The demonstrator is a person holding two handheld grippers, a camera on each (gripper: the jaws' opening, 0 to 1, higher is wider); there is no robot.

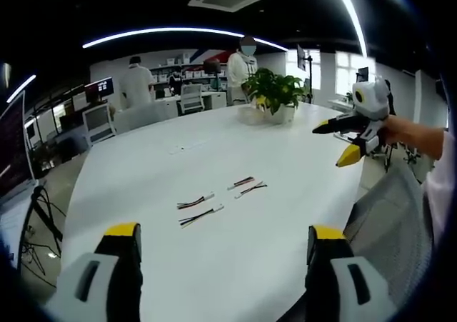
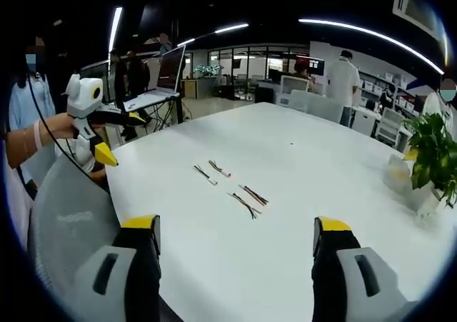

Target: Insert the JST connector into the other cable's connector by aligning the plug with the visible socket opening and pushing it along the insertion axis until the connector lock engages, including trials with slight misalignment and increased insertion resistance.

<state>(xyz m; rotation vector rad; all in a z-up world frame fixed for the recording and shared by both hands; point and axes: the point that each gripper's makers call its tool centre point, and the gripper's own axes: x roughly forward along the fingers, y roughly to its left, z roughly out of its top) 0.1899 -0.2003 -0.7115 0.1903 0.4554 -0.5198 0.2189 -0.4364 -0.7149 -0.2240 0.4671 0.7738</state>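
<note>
Several short JST cables lie on the white table, in two pairs. One pair is nearer my left gripper, the other pair a little farther right. In the right gripper view the same pairs appear as cables and cables. My left gripper hovers open over the table's near edge, well short of the cables, and shows again as the left gripper held in a hand. My right gripper is open too, holding nothing, and appears across the table as the right gripper.
A potted plant stands at the table's far end, seen also as the plant. A grey mesh chair back, the same chair, sits at the table's edge. A laptop and standing people are behind.
</note>
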